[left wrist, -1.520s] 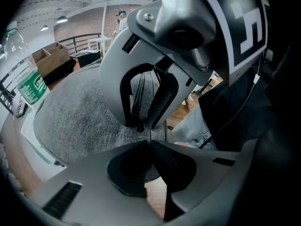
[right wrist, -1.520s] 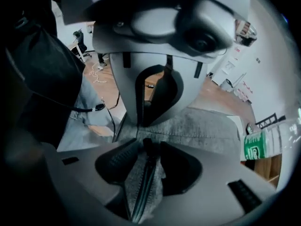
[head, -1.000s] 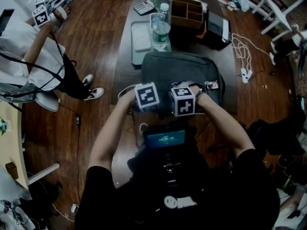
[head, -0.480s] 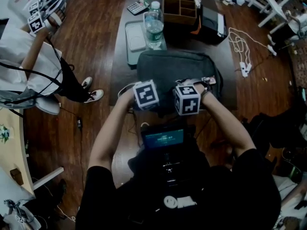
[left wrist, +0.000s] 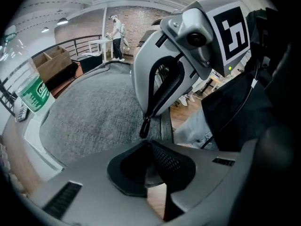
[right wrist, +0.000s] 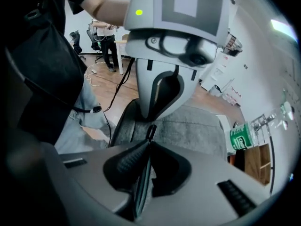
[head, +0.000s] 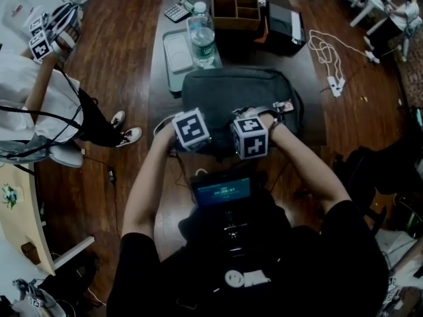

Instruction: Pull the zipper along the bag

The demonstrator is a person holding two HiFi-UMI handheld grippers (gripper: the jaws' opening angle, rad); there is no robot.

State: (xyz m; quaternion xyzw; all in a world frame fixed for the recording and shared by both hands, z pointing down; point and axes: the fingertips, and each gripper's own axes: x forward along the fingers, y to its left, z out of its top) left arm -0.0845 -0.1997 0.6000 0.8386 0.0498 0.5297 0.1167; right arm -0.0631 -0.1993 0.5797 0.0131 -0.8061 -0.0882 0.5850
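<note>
Item: grey bag (head: 246,92), flat on the dark table, centre of the head view, with both grippers at its near edge.
Fitting: dark zipper pull (left wrist: 145,126), lower middle of the bag's near edge, directly between the two grippers' tips.
Right gripper (right wrist: 148,147): jaws almost together, just eased apart a little. The pull sits at their tips and looks pinched.
Left gripper (left wrist: 149,147): pads meet at the tips. A grey sliver between them is probably bag cloth, held as an anchor.
Stage (judged): grip taken; the pull along the zip has hardly begun.
Risk 1: the pull slips free, because the right jaws have slackened on a small tab.
Risk 2: the tips knock together, because they are crowded onto one spot.
Risk 3: the bag drags up-frame into the water bottle (head: 201,37) if the anchor gives.
Writing: the bottle's green label (left wrist: 35,94) is illegible. The chest screen (head: 223,191) shows teal lines too small to read. No brand is legible.
</note>
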